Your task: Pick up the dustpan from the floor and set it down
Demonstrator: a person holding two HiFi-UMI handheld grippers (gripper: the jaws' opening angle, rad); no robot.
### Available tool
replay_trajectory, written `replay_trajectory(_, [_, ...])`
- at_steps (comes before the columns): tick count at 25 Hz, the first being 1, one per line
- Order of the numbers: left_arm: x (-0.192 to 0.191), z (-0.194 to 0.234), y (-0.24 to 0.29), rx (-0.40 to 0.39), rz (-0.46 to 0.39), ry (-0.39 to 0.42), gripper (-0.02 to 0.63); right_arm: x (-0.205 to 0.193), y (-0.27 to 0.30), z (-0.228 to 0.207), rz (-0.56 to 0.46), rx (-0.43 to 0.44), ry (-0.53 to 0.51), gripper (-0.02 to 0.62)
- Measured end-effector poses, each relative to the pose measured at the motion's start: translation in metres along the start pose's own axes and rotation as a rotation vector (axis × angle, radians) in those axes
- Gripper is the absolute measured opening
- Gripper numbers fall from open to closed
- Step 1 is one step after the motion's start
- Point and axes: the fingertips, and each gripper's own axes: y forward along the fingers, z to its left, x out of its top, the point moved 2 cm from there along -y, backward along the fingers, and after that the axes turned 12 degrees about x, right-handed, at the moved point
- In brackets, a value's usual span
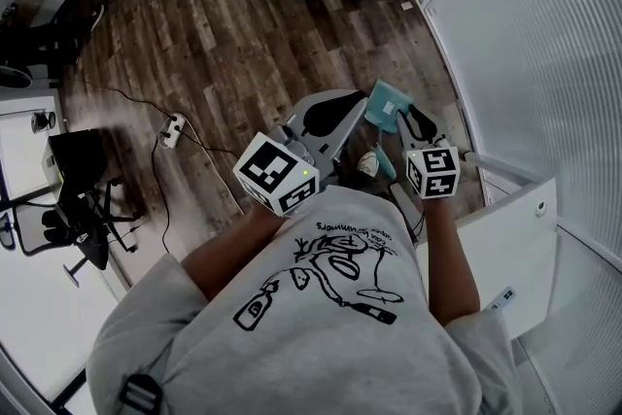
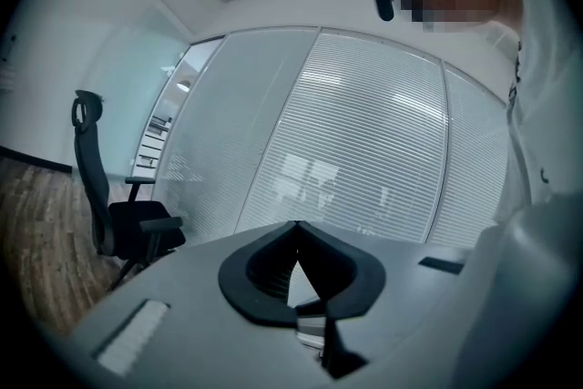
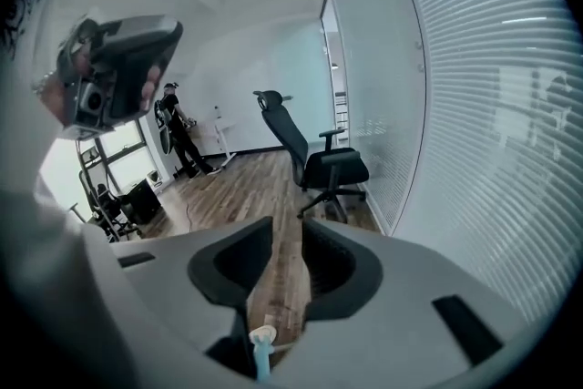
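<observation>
**Dustpan** (image 1: 389,104): teal, and clear of the floor (image 1: 214,24). In the head view it sat just left of the tips of my right gripper (image 1: 414,118), touching no surface that I could see.

**Handle** (image 3: 261,343): in the right gripper view only its pale end showed, low in the gap between the jaws and close to their roots. The pan itself was hidden beneath the gripper body.

**Right gripper** (image 3: 287,225): the jaws were drawn in to a narrow gap with the handle between them. Because the dustpan hung free of the floor, I judged them to be grasping it. The pad contact itself lay at the edge of view.

**Left gripper** (image 1: 356,102): it was held just left of the dustpan. In the left gripper view its tips (image 2: 296,228) met, so the jaws were clenched on nothing and took no share of the load.

**Surroundings:** blinds (image 1: 544,44) stood to the right, a white cabinet (image 1: 505,248) near right, and a chair (image 3: 314,159) far along the blinds.

**Progress:** I judged the pick-up complete, with the dustpan raised and carried by one gripper. The set-down remained: lowering the dustpan onto a surface, opening the right jaws and drawing clear. I could not tell from these views which spot would receive it. The thin handle, caught near the jaw roots, might let the pan swing on the way down.
</observation>
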Motion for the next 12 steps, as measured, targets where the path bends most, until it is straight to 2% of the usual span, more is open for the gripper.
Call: replay_trajectory(12, [0.027,-0.011,-0.01,-0.031,-0.055,0.037,0.002,0.097,-0.08,0.028,-0.185,-0.045,-0.083,0.069])
